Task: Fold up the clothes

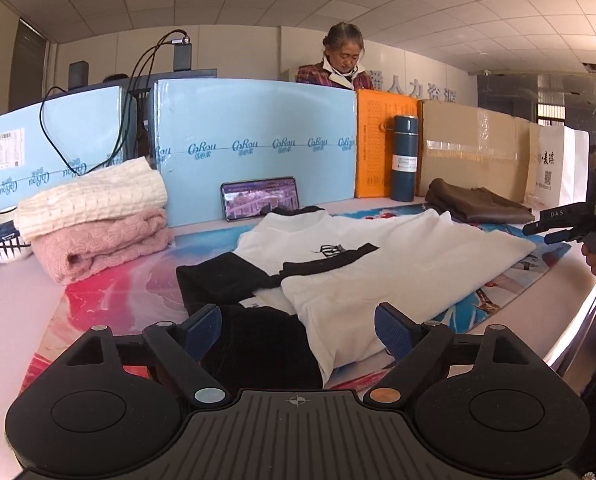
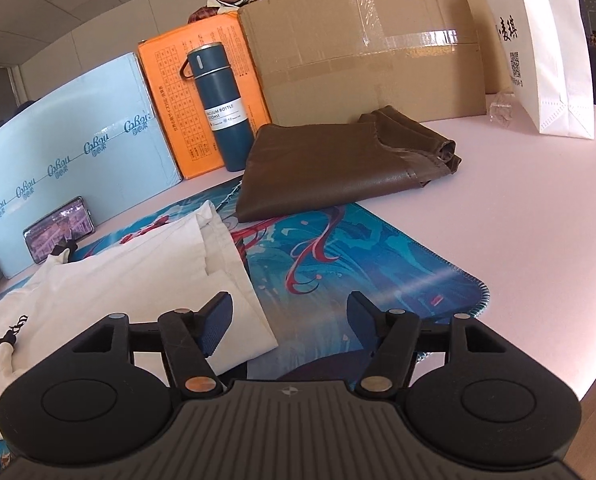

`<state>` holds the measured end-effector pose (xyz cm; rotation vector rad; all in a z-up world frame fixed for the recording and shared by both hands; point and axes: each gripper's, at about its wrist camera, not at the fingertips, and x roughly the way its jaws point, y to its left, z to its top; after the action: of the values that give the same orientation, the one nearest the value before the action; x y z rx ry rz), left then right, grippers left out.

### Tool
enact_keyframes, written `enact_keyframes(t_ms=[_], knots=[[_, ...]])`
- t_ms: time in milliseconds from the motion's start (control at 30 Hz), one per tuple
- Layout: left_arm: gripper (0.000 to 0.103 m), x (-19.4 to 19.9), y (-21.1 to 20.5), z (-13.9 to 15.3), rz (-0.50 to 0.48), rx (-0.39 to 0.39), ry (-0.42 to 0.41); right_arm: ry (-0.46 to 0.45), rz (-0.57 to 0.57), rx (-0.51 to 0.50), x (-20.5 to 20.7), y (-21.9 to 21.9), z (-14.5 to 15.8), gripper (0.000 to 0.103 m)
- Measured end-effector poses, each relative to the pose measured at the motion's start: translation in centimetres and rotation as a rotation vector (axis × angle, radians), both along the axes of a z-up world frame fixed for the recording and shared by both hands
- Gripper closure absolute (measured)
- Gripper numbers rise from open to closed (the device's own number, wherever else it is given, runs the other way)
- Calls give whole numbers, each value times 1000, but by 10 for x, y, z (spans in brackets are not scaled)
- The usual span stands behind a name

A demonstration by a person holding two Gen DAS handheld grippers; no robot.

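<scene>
A white and black top lies partly folded on the mat at the middle of the bench, with both sleeves laid in over the body and its hem to the right. The left gripper hovers over the near left end, above the black sleeve; its fingers stand wide apart and hold nothing. The right gripper hangs over the hem corner at the near right, its fingers likewise spread and empty, one above cloth and the other above bare mat.

The chief risk is a poor grip. If the right fingers close where they now stand, they may catch only the top layer of the stacked hem, and the layers beneath would slide out and spoil the fold. On the left, a pinch could take the loose black sleeve alone, dragging it free of the body. Uneven lifting by the two sides would skew the fold line. A wide sweep to the far right could brush the brown garment or, farther off, tip the flask. The phone leaning at the far side stands near the collar and could be knocked flat.
</scene>
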<state>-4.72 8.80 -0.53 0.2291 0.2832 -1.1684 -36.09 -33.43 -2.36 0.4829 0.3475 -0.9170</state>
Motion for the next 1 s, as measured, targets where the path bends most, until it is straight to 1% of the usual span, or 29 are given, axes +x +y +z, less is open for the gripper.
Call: enact_keyframes(t_ms=[67,133,167,233,300,433,500,600,667,733,800,867,1000], knots=[[16,5,-13,7,17,-9,-19,1,17,-31,6,-1,6,33],[14,13,-27,17,54,-27,-44,-12,31,-53,12,-3,15,23],[10,19,-34,24,75,-41,-51,-22,40,-61,16,-5,19,22],[9,33,-52,38,109,-64,-45,-42,62,-53,24,-12,26,22],[8,49,-73,55,121,-78,-36,-72,90,-17,36,-21,33,21],[8,82,-129,84,78,-41,-63,-140,185,96,71,-41,43,21],[7,102,-167,90,65,30,-61,-172,228,152,93,-50,46,21],[8,133,-219,85,35,131,-6,-235,291,234,126,-65,45,19],[8,148,-247,72,-5,158,46,-269,306,277,146,-75,38,18],[8,161,-272,58,-50,177,100,-285,317,301,161,-84,27,18],[8,175,-294,41,-92,189,160,-268,346,318,167,-90,15,18],[8,188,-314,24,-129,199,220,-280,352,338,166,-96,6,18],[8,203,-347,-3,-122,278,240,-345,391,375,164,-105,0,17]])
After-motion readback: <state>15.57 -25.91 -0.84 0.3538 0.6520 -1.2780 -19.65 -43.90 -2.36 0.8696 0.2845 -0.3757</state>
